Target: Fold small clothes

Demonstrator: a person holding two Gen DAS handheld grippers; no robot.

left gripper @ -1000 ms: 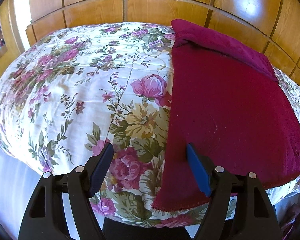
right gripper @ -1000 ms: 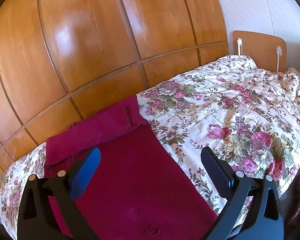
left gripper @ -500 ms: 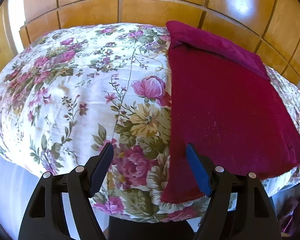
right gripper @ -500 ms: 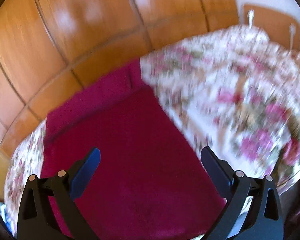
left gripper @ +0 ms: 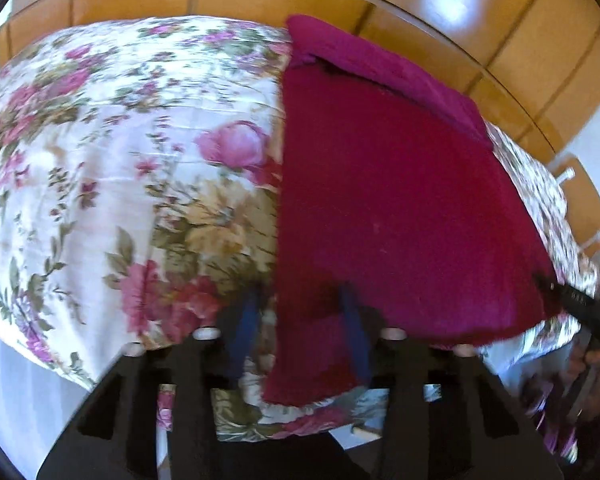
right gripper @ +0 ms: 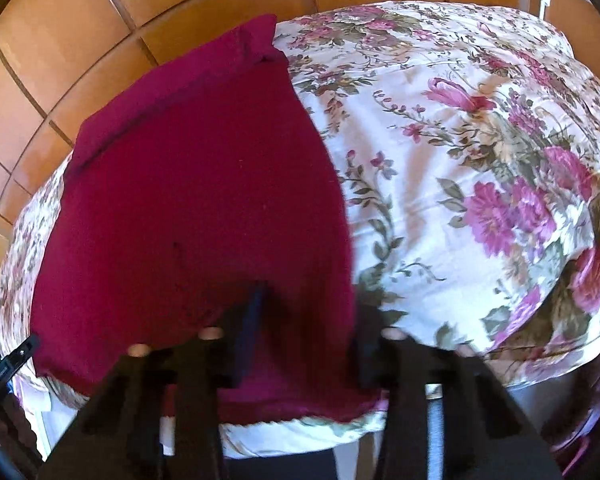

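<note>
A dark red cloth lies flat on the floral bed cover, its far end folded over near the wooden wall; it also shows in the right wrist view. My left gripper is open, its blue pads straddling the cloth's near left corner at the bed edge. My right gripper is open over the cloth's near right corner, its left pad on the cloth and its right pad at the cloth's right edge. Both views are motion-blurred.
A wooden panelled wall runs behind the bed. The floral cover stretches right of the cloth. The right gripper shows at the left wrist view's right edge. A wooden headboard stands far right.
Both grippers have moved down and forward to the cloth's near corners at the bed edge. Their jaws have narrowed but remain apart.
</note>
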